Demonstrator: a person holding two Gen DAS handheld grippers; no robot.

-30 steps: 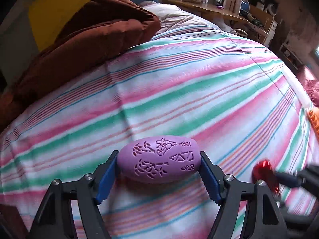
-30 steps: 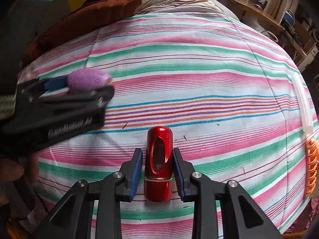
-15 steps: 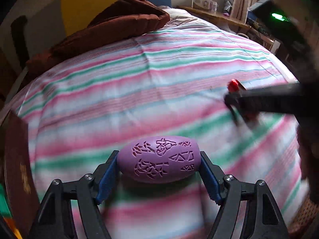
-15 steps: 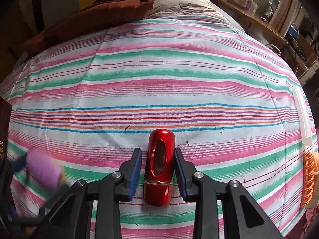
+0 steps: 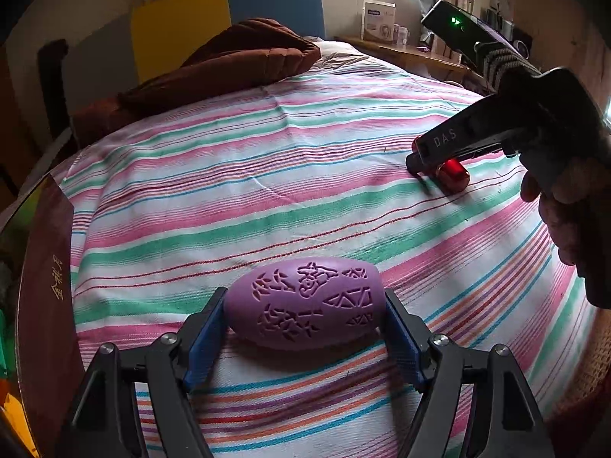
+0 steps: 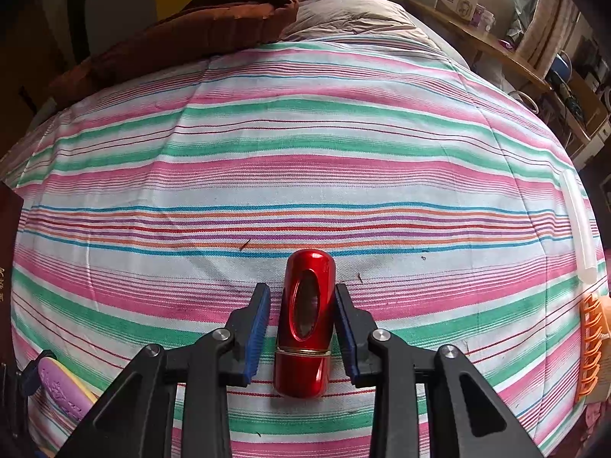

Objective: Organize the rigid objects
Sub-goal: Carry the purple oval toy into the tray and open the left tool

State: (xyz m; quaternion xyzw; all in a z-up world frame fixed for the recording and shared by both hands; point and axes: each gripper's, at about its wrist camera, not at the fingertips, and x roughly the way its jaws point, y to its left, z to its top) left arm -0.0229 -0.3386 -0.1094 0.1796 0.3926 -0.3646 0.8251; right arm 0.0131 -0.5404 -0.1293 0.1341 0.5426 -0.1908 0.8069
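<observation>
While the purple egg-shaped object (image 5: pixel 303 301) with its carved openwork pattern is clamped end to end between the blue pads of the left gripper (image 5: pixel 303 328), the red metallic cylinder (image 6: pixel 305 322) is seen lying on the striped bedsheet (image 6: pixel 305 175) between the fingers of the right gripper (image 6: pixel 303 324). A narrow gap is visible on the left side of the cylinder, and the right pad sits at or just off its side, so the jaws are judged slightly apart rather than pressed; they have just been easing open a little around it. The cylinder has an oval window in its side and a thin gold band near its lower end. Relative to the cylinder, the purple object is held low to the left, near the sheet's edge, where a dark maroon book (image 5: pixel 46 305) with gold lettering is seen. Beyond the cylinder, at the sheet's far end, a brown quilt (image 6: pixel 198 26) is heaped. To the cylinder's right, an orange plastic piece (image 6: pixel 590 343) is seen at the sheet's edge.
</observation>
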